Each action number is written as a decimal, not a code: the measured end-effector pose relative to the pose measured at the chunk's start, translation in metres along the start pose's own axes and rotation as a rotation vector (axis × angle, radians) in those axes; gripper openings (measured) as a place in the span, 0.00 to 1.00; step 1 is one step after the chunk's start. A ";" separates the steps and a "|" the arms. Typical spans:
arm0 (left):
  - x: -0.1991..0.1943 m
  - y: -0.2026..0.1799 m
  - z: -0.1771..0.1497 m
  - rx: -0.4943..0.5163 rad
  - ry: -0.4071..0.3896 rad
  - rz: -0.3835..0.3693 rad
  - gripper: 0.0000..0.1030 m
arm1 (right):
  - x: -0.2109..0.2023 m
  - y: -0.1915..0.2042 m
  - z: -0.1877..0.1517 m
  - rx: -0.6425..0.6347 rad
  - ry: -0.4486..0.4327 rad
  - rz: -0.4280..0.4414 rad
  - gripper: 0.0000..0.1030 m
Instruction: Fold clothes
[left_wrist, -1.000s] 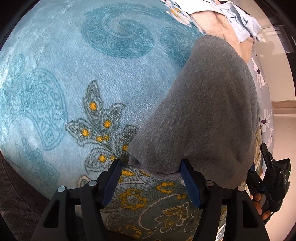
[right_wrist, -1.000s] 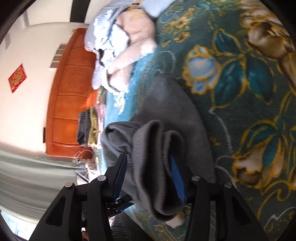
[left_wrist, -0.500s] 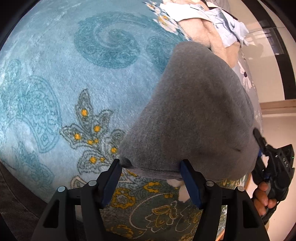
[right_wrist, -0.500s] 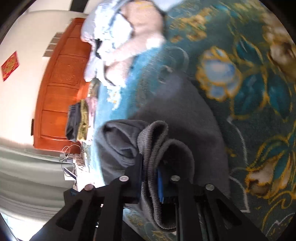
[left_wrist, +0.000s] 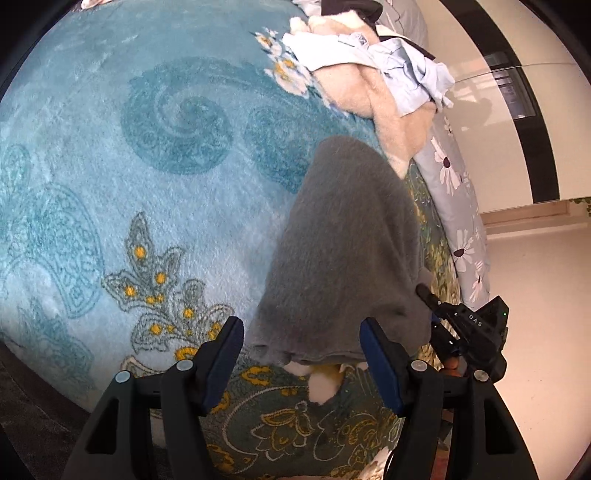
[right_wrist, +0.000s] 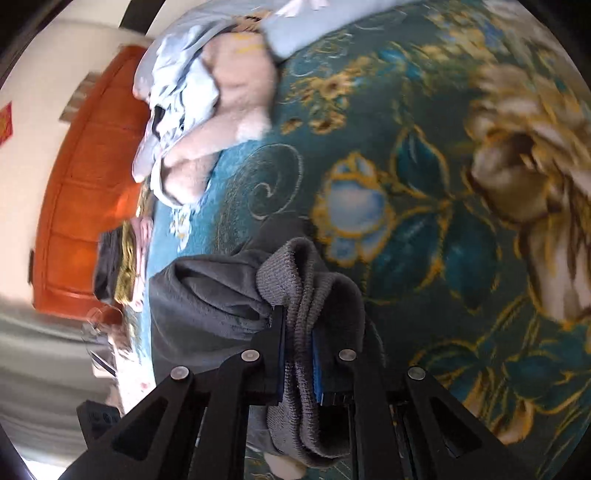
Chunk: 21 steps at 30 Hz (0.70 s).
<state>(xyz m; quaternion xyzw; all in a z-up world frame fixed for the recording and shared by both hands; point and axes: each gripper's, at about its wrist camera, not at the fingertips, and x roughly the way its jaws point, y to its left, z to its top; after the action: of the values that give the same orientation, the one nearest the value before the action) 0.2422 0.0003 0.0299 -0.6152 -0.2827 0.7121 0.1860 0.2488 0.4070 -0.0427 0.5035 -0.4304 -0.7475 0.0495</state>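
Observation:
A grey knit garment (left_wrist: 343, 254) lies on the blue patterned blanket (left_wrist: 147, 166), its near edge just ahead of my left gripper (left_wrist: 303, 350). The left gripper is open and empty, its blue-padded fingers (left_wrist: 225, 354) either side of that edge. My right gripper (right_wrist: 298, 354) is shut on the grey garment's ribbed hem (right_wrist: 295, 288) and holds that bunched corner lifted. The right gripper also shows in the left wrist view (left_wrist: 469, 332), at the garment's right corner.
A pile of beige and light blue clothes (left_wrist: 373, 74) lies at the far end of the bed; it also shows in the right wrist view (right_wrist: 207, 107). A dark teal floral blanket (right_wrist: 424, 184) covers the bed's right part. An orange wooden cabinet (right_wrist: 74, 206) stands beyond the bed.
My right gripper has closed on the garment's ribbed hem and lifted it, pulling the cloth narrower. My left gripper stayed open and drew back a little from the edge.

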 end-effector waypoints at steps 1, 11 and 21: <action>-0.002 -0.006 -0.007 0.016 -0.003 -0.009 0.67 | 0.000 0.001 0.001 0.000 0.001 0.005 0.12; 0.042 -0.069 -0.004 0.321 0.022 0.120 0.67 | -0.035 0.051 0.000 -0.198 -0.099 -0.196 0.18; 0.076 -0.018 -0.007 0.228 0.099 0.151 0.67 | 0.010 0.085 -0.035 -0.428 0.048 -0.206 0.29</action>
<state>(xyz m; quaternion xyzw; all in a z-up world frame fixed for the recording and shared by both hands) 0.2342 0.0621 -0.0176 -0.6439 -0.1433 0.7203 0.2145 0.2413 0.3281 0.0046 0.5405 -0.2070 -0.8107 0.0886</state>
